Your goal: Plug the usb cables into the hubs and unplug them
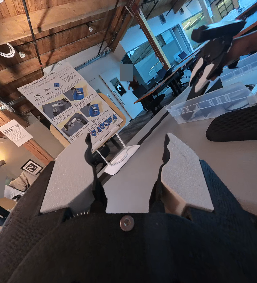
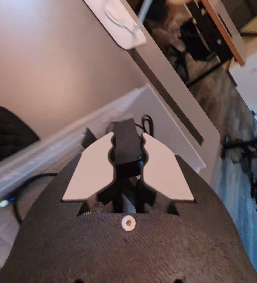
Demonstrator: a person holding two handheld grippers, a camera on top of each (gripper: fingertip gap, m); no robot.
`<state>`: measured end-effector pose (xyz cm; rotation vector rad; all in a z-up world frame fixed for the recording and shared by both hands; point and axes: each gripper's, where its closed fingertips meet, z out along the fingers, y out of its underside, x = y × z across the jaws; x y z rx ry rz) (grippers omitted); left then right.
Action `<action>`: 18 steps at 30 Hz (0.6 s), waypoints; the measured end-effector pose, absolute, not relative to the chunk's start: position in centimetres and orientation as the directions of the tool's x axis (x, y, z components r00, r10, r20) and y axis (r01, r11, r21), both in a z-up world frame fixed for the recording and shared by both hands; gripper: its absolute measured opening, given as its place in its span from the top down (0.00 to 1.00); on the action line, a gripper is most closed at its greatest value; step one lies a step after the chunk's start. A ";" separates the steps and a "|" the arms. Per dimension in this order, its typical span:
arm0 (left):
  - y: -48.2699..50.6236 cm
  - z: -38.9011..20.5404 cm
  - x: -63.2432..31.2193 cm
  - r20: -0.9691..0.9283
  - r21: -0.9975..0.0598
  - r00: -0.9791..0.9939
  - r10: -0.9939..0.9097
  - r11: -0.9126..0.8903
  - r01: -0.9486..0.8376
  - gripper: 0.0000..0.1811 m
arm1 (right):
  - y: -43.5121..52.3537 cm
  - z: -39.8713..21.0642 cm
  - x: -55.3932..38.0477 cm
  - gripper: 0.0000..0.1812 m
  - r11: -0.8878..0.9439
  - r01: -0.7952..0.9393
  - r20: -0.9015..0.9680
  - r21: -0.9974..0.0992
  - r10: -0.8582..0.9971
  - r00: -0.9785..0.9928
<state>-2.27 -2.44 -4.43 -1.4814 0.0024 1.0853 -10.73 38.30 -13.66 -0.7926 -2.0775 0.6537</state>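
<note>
Open-plan office, converted industrial loft. Timber ceiling (image 1: pixel 51 23) with exposed beams, pipes, spotlights. Rows of desks (image 1: pixel 160 90) with dark chairs, glass partitions behind. Door (image 1: pixel 117 90) with phone-booth symbol. Grey table (image 1: pixel 186 145) in foreground carries instruction poster (image 1: pixel 66 101) on stand; notice (image 1: pixel 15 132) taped to post.

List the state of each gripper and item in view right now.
Left gripper: jaws open, empty, above the grey table.
Right gripper: jaws shut on black slab-shaped hub, over the clear plastic bin.
Printed instruction sheet: upright on its white-based stand.
</note>
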 end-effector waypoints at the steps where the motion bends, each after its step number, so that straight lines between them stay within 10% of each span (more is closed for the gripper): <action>1: -2.5 -4.4 -2.3 -0.608 -0.774 0.554 0.569 -0.271 -0.572 0.50 | 40.0 -14.1 -11.3 0.86 0.660 0.352 0.494 -0.664 0.740 -0.456; 9: -3.2 -4.3 -2.5 -0.609 -0.772 0.536 0.585 -0.281 -0.571 0.50 | 46.6 -17.8 -13.3 1.00 0.586 0.544 0.340 -0.600 0.803 -0.490; 15: -3.3 -4.7 -2.7 -0.620 -0.770 0.531 0.577 -0.315 -0.555 0.50 | 49.3 -21.5 -13.7 1.00 0.695 0.665 0.450 -0.275 0.704 -0.550; 18: -4.4 -5.1 -3.1 -0.643 -0.760 0.509 0.572 -0.393 -0.518 0.50 | 47.7 -18.6 -15.0 0.98 0.700 0.572 0.525 -0.427 0.707 -0.474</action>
